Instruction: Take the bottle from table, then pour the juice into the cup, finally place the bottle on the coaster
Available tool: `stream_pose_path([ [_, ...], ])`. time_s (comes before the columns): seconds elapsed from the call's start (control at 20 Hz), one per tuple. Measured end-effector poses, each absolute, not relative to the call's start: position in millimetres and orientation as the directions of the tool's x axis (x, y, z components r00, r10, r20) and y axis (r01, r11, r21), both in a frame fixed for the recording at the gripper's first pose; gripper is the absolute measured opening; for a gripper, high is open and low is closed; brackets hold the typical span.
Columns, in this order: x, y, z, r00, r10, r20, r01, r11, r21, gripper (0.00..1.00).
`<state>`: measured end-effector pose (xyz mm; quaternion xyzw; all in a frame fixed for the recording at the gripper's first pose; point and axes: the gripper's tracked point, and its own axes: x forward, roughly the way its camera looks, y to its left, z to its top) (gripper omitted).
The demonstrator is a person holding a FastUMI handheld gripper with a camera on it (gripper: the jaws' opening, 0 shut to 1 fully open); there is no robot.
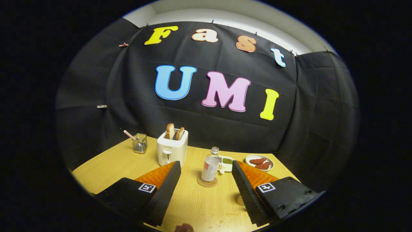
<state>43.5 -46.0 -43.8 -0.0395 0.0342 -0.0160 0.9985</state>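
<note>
Gripper view — bottle (210, 167) on coaster (207, 182), just ahead of spread gripper (206, 170).

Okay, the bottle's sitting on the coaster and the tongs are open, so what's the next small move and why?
Probably ease the tongs straight back. The bottle stands upright on the coaster, just ahead of the open fingers, neither touching it, so the placing looks done.

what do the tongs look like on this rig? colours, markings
The tongs have two wedge-shaped fingers with black ribbed inner pads and orange ridged outer faces. Each sits on a black block carrying a square black-and-white fiducial tag; the right block shows round screw heads. No cables visible.
</note>
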Motion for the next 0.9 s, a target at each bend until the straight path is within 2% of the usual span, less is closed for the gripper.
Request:
stream_pose_path([
  [0.35,10,-36,-15,0.997,-0.042,-0.062,0.041,0.999,-0.015,0.98],
  [0.9,-12,-83,-7,0.985,-0.17,-0.031,0.169,0.985,-0.034,0.97],
])
